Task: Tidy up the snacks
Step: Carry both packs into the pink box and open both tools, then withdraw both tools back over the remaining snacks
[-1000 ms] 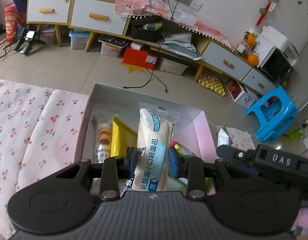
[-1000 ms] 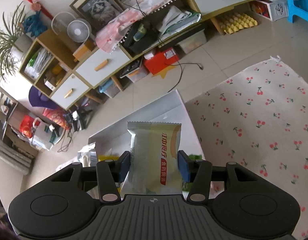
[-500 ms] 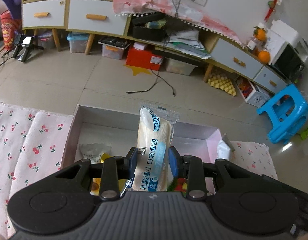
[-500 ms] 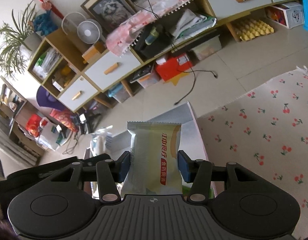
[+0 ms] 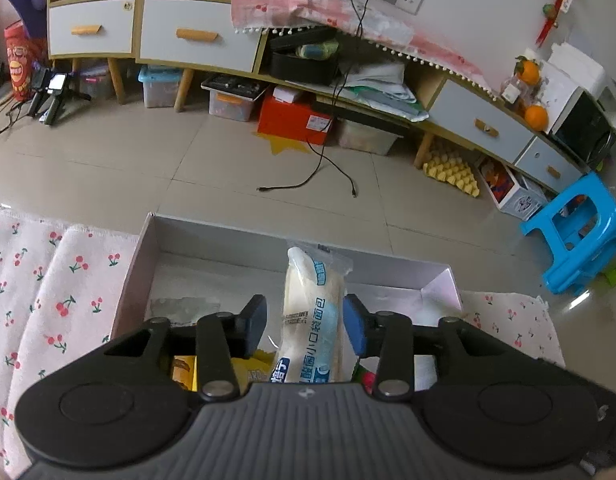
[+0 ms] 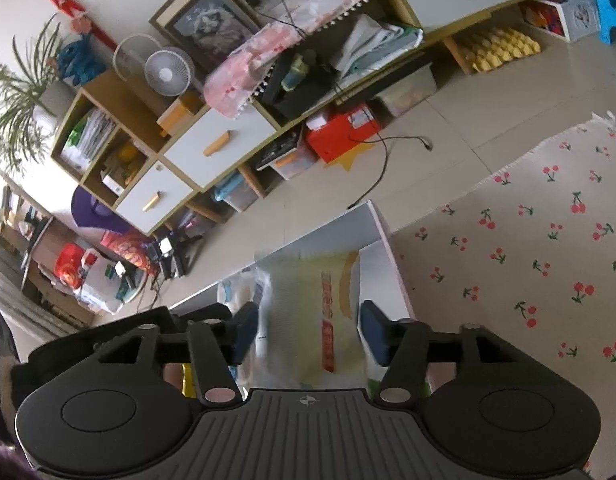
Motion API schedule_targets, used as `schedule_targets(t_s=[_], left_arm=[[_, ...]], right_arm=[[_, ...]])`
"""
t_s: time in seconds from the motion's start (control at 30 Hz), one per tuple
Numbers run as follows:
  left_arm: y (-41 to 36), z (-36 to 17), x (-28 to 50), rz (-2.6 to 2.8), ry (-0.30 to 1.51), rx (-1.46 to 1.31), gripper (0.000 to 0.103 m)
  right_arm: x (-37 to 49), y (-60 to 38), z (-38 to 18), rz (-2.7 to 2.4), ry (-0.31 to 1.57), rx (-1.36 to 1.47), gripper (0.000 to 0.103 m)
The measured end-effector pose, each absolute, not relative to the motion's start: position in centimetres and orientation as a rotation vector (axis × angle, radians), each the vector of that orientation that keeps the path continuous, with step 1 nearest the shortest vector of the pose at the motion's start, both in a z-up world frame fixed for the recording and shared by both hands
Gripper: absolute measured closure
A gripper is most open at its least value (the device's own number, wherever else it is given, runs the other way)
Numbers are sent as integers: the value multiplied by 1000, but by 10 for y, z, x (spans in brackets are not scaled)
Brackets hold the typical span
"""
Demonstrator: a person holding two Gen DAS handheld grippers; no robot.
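An open pale box (image 5: 212,236) sits on the cherry-print cloth. My left gripper (image 5: 304,326) hovers over it, jaws opening, with a white bread packet with blue print (image 5: 311,316) standing between the pads. There is a gap at the left pad, so the packet is not pinched. My right gripper (image 6: 308,334) is over the same box (image 6: 339,228), jaws opening too. A pale packet with an orange band and red label (image 6: 319,304) lies between its pads, blurred, with gaps on both sides.
Other snacks lie in the box: a yellow packet (image 5: 184,372) and a greyish wrapper (image 5: 184,305). The cherry-print cloth (image 6: 527,260) spreads on both sides. Beyond it are tiled floor, a loose cable (image 5: 308,178), a blue stool (image 5: 579,232) and low cabinets.
Both grippers have spread their jaws off the packets they were shut on. The right one's packet now looks blurred and lower. The box fills more of the left view.
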State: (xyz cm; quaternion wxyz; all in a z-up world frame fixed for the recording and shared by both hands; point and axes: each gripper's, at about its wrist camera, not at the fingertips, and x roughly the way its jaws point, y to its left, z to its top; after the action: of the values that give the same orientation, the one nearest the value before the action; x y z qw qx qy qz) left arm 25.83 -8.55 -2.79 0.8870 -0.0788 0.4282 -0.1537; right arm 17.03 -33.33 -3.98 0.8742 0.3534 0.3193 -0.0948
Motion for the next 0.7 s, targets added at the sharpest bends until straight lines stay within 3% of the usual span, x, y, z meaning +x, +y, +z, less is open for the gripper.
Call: schedule_targets(t_s=[0.1, 0.47, 0.7], left_arm=[[-84, -27, 258, -313, 889, -160, 54], [-79, -21, 245, -314, 901, -143, 52], [-72, -4, 225, -314, 879, -91, 40]], right_arm=[[168, -337, -40, -200, 662, 765, 30], [159, -333, -30, -206, 666, 749, 30], [149, -321, -12, -223, 701, 692, 29]])
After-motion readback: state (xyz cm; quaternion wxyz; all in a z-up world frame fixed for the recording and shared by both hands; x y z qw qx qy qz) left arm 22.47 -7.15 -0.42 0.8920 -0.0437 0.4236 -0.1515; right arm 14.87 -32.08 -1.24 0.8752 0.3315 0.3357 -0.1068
